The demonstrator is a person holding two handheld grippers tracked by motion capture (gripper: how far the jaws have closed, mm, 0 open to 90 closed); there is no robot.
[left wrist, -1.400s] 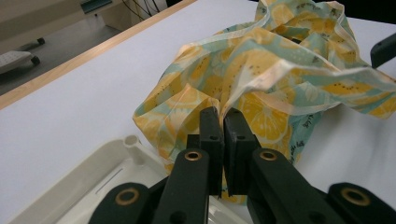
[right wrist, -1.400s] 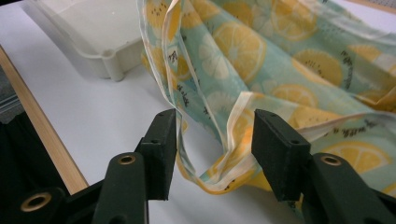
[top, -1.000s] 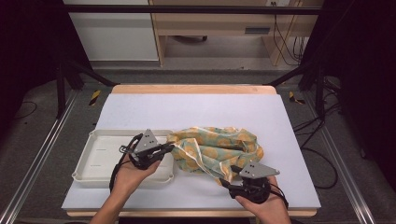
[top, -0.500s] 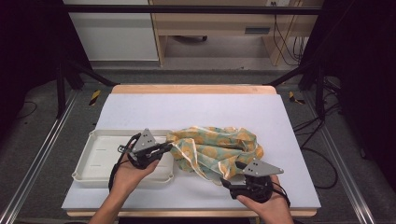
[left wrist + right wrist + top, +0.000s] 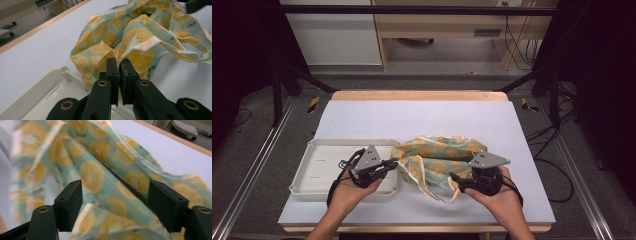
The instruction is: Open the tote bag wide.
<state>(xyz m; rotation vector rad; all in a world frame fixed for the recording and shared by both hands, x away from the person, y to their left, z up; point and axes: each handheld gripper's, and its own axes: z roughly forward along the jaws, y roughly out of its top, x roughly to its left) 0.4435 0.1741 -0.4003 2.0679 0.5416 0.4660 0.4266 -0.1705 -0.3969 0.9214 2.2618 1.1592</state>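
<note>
Beside tray (image 5: 319, 172) — cloth (image 5: 437, 160) (left claw (image 5: 119, 65) pinching).

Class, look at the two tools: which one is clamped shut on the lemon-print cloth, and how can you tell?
The left tool: its jaws are pinched together on a fold of the cloth beside the tray. The right tool has its jaws spread wide, cloth loose between them.

The cloth bag (image 5: 439, 160) in the lower middle of the high view is pale mint green with a print of yellow and orange lemon slices, and its edges and straps are cream. The tray (image 5: 319, 172) at the lower left is off-white. The table top (image 5: 422, 117) is a pale lilac grey with a light wood edge. Both the left gripper (image 5: 387, 166) and the right gripper (image 5: 456, 179) are black, each with a grey plate on top.
</note>
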